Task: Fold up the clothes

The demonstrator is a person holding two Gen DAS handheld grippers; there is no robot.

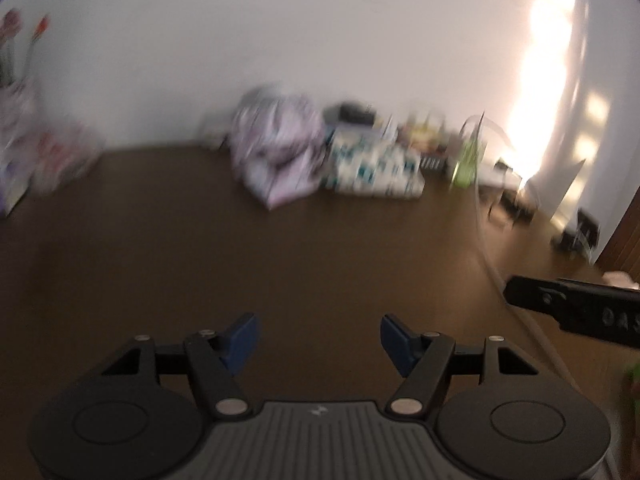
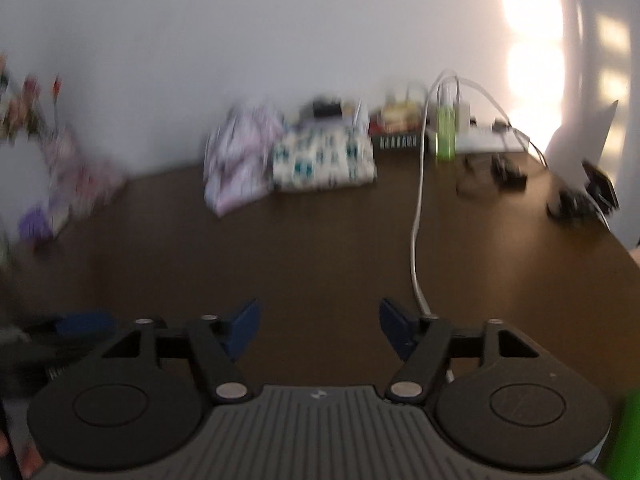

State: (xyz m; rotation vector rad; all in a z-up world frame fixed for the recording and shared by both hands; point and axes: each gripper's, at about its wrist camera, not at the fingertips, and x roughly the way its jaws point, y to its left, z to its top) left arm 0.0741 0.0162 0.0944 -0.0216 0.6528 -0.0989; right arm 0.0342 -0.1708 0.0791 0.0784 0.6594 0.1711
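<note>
Clothes: two folded bundles lie side by side at the far edge of the tabletop [image 2: 320,256], against the white wall [image 2: 240,60]. The pinkish patterned bundle [image 2: 236,160] sits left of the cream bundle with teal print [image 2: 324,160]; the two touch or nearly touch, the blur hides which.
Look of the clothes: both are thick, squarish stacks; the pink one stands a little higher and tilts toward the camera. Motion blur smears the prints in both views.
Right of the cream bundle: a dark tray or rack with yellow and red things [image 2: 400,128], then a green bottle [image 2: 446,132], a white box beside it, and small black items further right.
Cable: a white cable [image 2: 418,216] runs from near the green bottle toward the right gripper, crossing the bare tabletop right of the clothes.
Left of the pink bundle: well apart, flowers and patterned items [image 2: 60,176] at the tabletop's left edge.
In the way: nothing lies between the grippers and the clothes but dark brown tabletop.
Left gripper [image 1: 318,340]: jaws spread wide, empty, above the near tabletop, well apart from the clothes.
Right gripper [image 2: 318,326]: jaws spread wide, empty; its black body shows at the right edge of the left wrist view.
</note>
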